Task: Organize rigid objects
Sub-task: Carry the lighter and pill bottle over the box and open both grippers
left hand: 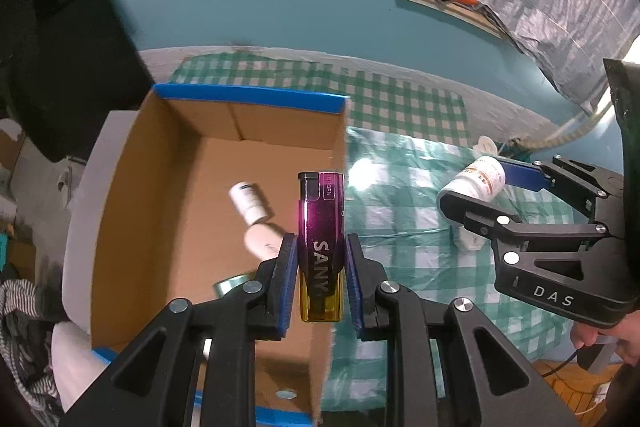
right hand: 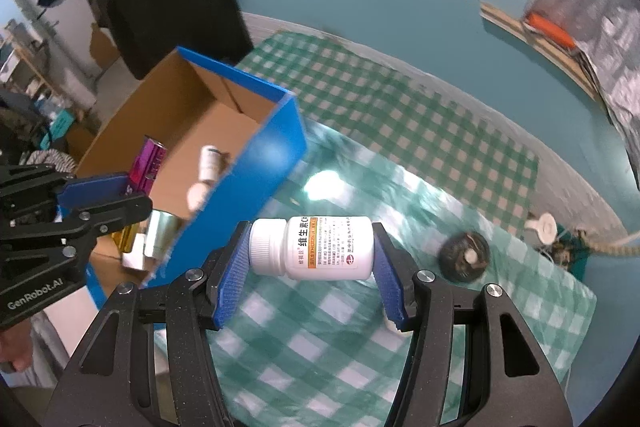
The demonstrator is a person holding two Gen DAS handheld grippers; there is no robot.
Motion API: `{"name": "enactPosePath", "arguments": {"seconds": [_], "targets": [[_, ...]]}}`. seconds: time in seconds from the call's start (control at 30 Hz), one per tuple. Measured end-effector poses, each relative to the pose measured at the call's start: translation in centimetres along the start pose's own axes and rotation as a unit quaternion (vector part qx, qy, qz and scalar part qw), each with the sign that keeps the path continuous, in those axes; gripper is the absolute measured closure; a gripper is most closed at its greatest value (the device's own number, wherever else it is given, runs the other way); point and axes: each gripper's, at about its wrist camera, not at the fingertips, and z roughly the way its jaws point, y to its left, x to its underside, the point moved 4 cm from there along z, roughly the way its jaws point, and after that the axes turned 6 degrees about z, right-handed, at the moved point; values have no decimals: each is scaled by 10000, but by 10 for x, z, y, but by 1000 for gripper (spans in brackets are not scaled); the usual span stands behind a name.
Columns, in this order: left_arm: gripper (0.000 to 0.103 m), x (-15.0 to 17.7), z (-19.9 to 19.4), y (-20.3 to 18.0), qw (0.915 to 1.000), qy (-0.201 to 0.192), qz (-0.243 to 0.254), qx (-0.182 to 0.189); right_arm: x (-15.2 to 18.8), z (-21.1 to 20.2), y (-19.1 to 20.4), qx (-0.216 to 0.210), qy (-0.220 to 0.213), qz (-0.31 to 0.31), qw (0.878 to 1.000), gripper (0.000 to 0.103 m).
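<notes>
My left gripper (left hand: pixel 321 267) is shut on a purple and gold lighter (left hand: pixel 321 247) and holds it upright above the right wall of an open cardboard box (left hand: pixel 256 135) with blue taped rims. My right gripper (right hand: pixel 310 259) is shut on a white pill bottle (right hand: pixel 316 247), held sideways above the green checked cloth (right hand: pixel 400 187). The same bottle (left hand: pixel 478 181) shows at the right of the left wrist view, and the lighter (right hand: pixel 146 163) at the left of the right wrist view. The box (right hand: pixel 276 147) holds a small white bottle (left hand: pixel 250 201), a cream bottle (left hand: pixel 262 241) and a silver can (right hand: pixel 160 233).
A dark round object (right hand: pixel 464 255) and a small white disc (right hand: pixel 542 227) lie on the cloth to the right of the right gripper. A teal wall stands behind the table. Dark clothing hangs at the upper left. A foil-covered window is at the upper right.
</notes>
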Motion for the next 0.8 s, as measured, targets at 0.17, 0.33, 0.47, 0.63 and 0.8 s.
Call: {"name": "enactPosePath", "arguments": {"seconds": [0.17, 0.33, 0.47, 0.63, 0.8], "targets": [[80, 7, -2, 22, 9998, 19, -173, -95, -11, 7, 25, -120, 29, -197, 9997, 45], [80, 15, -1, 44, 9993, 67, -329, -191, -20, 18, 50, -244, 81, -367, 9990, 45], [80, 22, 2, 57, 9987, 138, -425, -261, -24, 30, 72, -338, 173, -526, 9979, 45], [80, 33, 7, 74, 9977, 231, -558, -307, -26, 46, 93, -408, 301, -683, 9964, 45], [80, 44, 15, 88, 9964, 370, -668, -358, -25, 60, 106, -441, 455, -776, 9950, 45]]}}
